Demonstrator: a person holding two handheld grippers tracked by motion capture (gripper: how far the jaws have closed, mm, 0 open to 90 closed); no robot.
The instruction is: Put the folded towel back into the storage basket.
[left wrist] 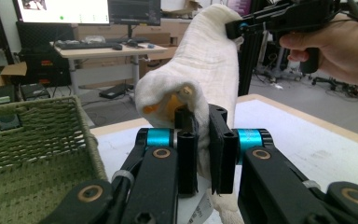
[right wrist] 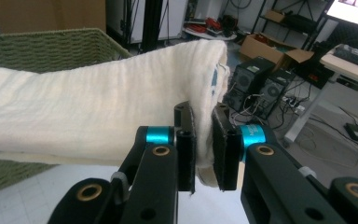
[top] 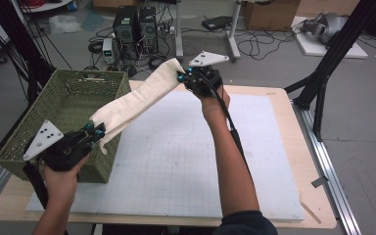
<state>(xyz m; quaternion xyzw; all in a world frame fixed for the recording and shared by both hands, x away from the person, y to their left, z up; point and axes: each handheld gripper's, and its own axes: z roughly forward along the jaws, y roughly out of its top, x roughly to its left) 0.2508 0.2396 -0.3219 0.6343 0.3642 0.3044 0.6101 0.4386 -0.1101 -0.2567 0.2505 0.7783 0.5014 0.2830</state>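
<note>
A cream cloth (top: pixel 136 99) hangs stretched in the air between both grippers, above the white mat (top: pixel 186 161). My left gripper (top: pixel 97 132) is shut on the cloth's near end, beside the green basket (top: pixel 61 100). My right gripper (top: pixel 182 77) is shut on the far end, over the mat's back edge. In the left gripper view the cloth (left wrist: pixel 205 70) runs from my jaws up to the other gripper (left wrist: pixel 235 29), with an orange patch inside a fold. In the right gripper view the cloth (right wrist: pixel 98 112) spreads leftward from the pinch, in front of the basket (right wrist: pixel 42 49).
The woven green basket stands on the table's left side, its inside bare where visible. The wooden table's edge (top: pixel 318 196) frames the gridded mat. Black frame legs (top: pixel 328 63) rise at the right; computers and cables (top: pixel 134 27) sit on the floor behind.
</note>
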